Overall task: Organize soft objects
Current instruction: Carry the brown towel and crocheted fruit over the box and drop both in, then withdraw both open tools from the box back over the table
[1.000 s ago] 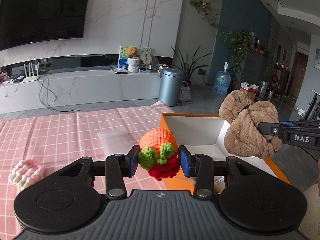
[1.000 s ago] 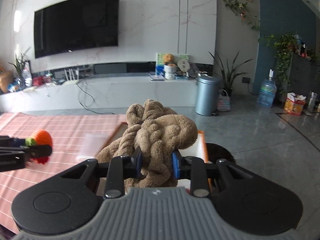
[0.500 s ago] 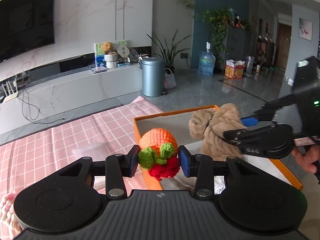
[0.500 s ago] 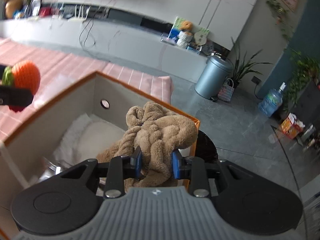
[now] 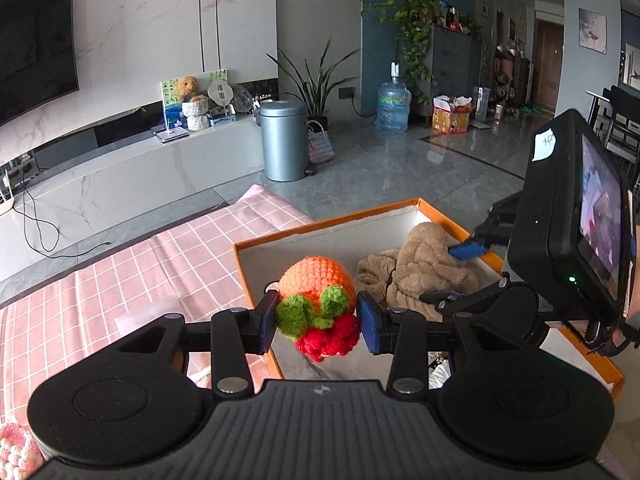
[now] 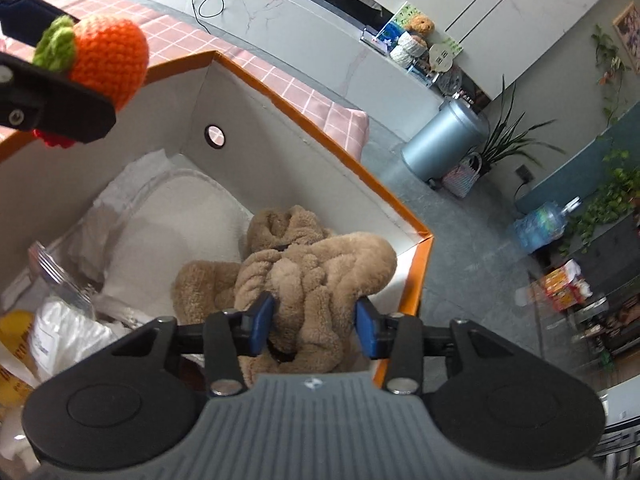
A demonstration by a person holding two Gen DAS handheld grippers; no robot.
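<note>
My left gripper is shut on a crocheted orange fruit with green leaves and a red tuft, held over the near-left rim of an orange box with white inner walls. The fruit also shows in the right wrist view. My right gripper is lowered inside the box, its jaws wider than before around a brown fluffy plush that rests against the box's far right corner. The plush also shows in the left wrist view.
The box stands on a pink checked tablecloth. Inside it lie white padding, a clear plastic piece and a yellow-and-white packet. A pink-and-white knitted item lies at the near left. The table's far edge drops to a grey floor.
My right gripper has gone down into the box with the brown plush and its jaws have widened. My left gripper has carried the orange fruit over the box's rim.
</note>
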